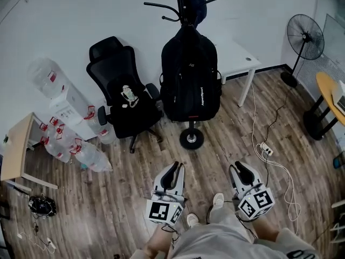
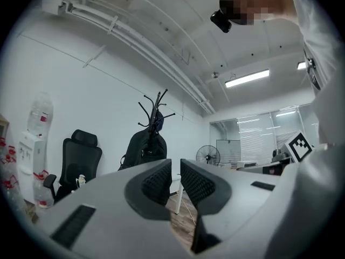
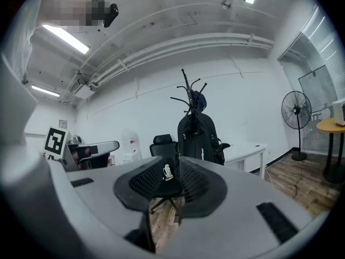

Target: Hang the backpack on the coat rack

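Left gripper (image 1: 172, 171) and right gripper (image 1: 242, 171): jaws slightly apart, both empty. Well ahead of them, the black fabric backpack (image 1: 190, 80) hangs on the black metal coat rack (image 1: 191, 140). Its one-sided weight could tip the stand or slide the strap off its hook.

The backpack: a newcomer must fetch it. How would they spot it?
Against the white wall stands a black coat rack, between an office chair and a white desk. The backpack hangs on it: large, black, unlike the small dark item hooked above.
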